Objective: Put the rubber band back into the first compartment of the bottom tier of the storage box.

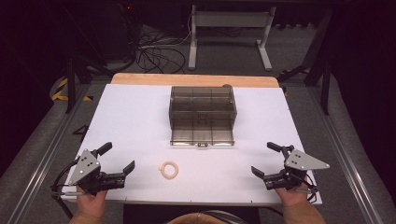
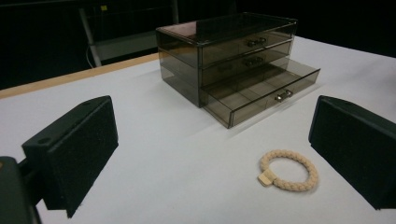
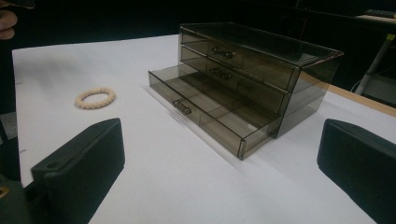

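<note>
Grippers, left (image 1: 117, 157) and right (image 1: 264, 159), gaped wide and empty, hair tie (image 1: 169, 170) between them, drawer organizer (image 1: 202, 114) beyond, bottom drawer (image 1: 201, 136) open.

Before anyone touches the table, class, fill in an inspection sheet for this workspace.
Surface: white table top, flat, with a wooden strip along its far edge.
Job's things: smoky clear drawer box, bottom drawer pulled out and empty; beige braided hair tie lying flat in front of it.
Clutter: nothing seen.
Grippers: left gripper and right gripper open, holding nothing, near the front edge.
Cables: loose tangle on the floor beyond the table.
Surroundings: grey floor, white desk frame, dark room.
</note>
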Available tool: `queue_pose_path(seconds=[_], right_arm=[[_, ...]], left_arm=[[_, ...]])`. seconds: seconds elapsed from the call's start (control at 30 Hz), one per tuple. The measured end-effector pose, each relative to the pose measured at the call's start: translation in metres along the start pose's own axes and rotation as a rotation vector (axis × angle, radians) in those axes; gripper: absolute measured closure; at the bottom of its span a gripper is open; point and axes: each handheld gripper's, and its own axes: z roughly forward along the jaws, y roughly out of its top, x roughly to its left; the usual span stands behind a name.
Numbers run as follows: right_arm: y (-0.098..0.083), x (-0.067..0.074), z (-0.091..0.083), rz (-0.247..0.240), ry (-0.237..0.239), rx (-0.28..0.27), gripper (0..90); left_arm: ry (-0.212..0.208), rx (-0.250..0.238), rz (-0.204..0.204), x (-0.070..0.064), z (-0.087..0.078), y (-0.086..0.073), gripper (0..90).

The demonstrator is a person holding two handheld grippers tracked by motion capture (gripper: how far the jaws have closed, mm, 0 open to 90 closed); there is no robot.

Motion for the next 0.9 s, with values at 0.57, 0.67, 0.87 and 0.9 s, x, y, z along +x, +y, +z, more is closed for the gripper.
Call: queue_pose_path(seconds=[0.57,0.67,0.87,0.9], right_arm=[[-0.0017,-0.002,-0.0007,0.007,-0.005,-0.002,1.9],[-0.0023,-0.0005,-0.0027,0.012,-0.009,-0.001,2.0],[-0.0034,-0.0002,-0.0041,0.016,-0.01,0.002,2.1],[-0.0034,-0.0002,-0.0041,0.016,-0.01,0.002,2.1]], left_arm=[[-0.011,-0.006,0.013,-0.0011,0.0017,0.0023,2.0],[-0.018,-0.007,0.014,-0.0012,0.0021,0.0035,2.0],[-0.045,-0.007,0.004,-0.0001,0.0049,0.0052,2.0],[-0.046,-0.007,0.007,0.0,0.0057,0.0056,2.0]])
